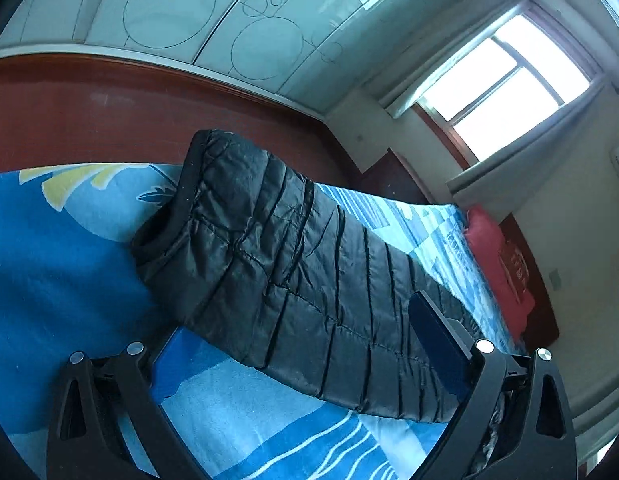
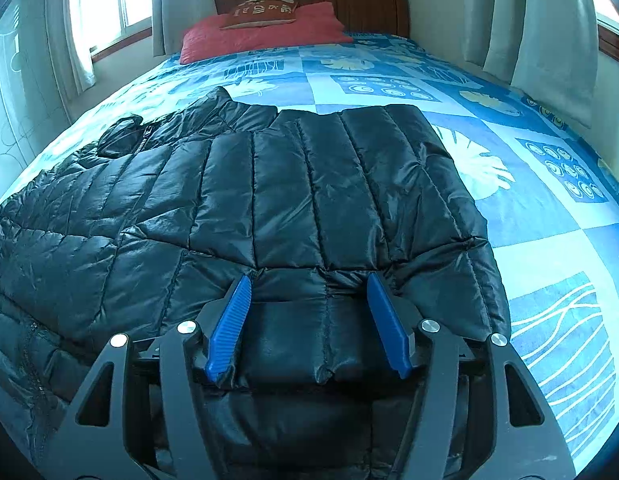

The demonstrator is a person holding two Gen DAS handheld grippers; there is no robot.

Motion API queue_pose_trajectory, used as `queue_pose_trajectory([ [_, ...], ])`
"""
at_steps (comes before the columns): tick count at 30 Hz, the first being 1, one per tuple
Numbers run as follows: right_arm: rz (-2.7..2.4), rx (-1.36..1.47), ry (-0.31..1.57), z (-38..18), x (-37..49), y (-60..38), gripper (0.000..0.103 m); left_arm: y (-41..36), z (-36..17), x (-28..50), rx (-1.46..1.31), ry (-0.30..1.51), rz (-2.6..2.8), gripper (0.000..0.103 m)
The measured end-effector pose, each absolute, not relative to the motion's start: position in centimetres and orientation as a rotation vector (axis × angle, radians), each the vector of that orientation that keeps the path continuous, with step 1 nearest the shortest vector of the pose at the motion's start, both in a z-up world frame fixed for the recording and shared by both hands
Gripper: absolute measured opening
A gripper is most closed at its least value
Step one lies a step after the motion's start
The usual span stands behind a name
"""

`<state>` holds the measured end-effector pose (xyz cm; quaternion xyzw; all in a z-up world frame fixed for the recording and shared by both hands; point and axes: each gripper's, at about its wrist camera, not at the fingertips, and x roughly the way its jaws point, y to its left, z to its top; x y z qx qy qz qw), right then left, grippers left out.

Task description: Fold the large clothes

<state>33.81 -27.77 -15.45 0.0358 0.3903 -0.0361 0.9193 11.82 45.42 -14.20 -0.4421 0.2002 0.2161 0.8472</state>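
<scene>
A black quilted puffer jacket (image 2: pixel 269 192) lies spread on a bed with a blue patterned cover (image 2: pixel 549 216). My right gripper (image 2: pixel 309 280) is open, its blue fingers (image 2: pixel 233 320) resting on the jacket's near edge with padded fabric bulging between them. In the left wrist view the jacket (image 1: pixel 289 264) lies as a long dark strip, a sleeve cuff (image 1: pixel 157 236) at its far end. My left gripper (image 1: pixel 293 340) is open wide. Its right finger (image 1: pixel 437 340) sits on the jacket; its left one is under the jacket's edge.
A red pillow (image 2: pixel 265 32) and a brown cushion (image 2: pixel 261 10) lie at the wooden headboard (image 2: pixel 369 4). Windows with pale curtains (image 2: pixel 557 20) flank the bed. A frosted glass wardrobe (image 1: pixel 189 20) and a dark red floor (image 1: pixel 109 112) lie beyond the bed's side.
</scene>
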Motion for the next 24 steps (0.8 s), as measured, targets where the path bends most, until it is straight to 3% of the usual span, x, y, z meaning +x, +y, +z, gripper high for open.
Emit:
queue_pose_trajectory([
  [9, -0.074, 0.073, 0.801, -15.4, 33.8, -27.7, 0.06, 47.4, -14.4, 10.5, -0.995, 0.368, 0.49, 0.095],
  [10, -0.074, 0.072, 0.8, -15.4, 33.8, -27.7, 0.06, 47.0, -14.2, 10.9, -0.974, 0.383, 0.498, 0.087],
  [11, -0.074, 0.072, 0.8, -15.4, 33.8, -27.7, 0.06, 46.8, -14.3, 11.1, -0.966, 0.401, 0.522, 0.07],
  [16, -0.074, 0.072, 0.8, -15.4, 33.8, -27.7, 0.06, 47.1, -14.8, 10.2, -0.987, 0.375, 0.579, 0.044],
  [18, -0.074, 0.072, 0.8, -15.4, 33.8, -27.7, 0.06, 47.3, -14.7, 10.4, -0.968, 0.381, 0.584, 0.025],
  [24, -0.073, 0.072, 0.799, -15.4, 33.8, -27.7, 0.06, 45.4, -12.1, 12.1, -0.829, 0.378, 0.568, 0.014],
])
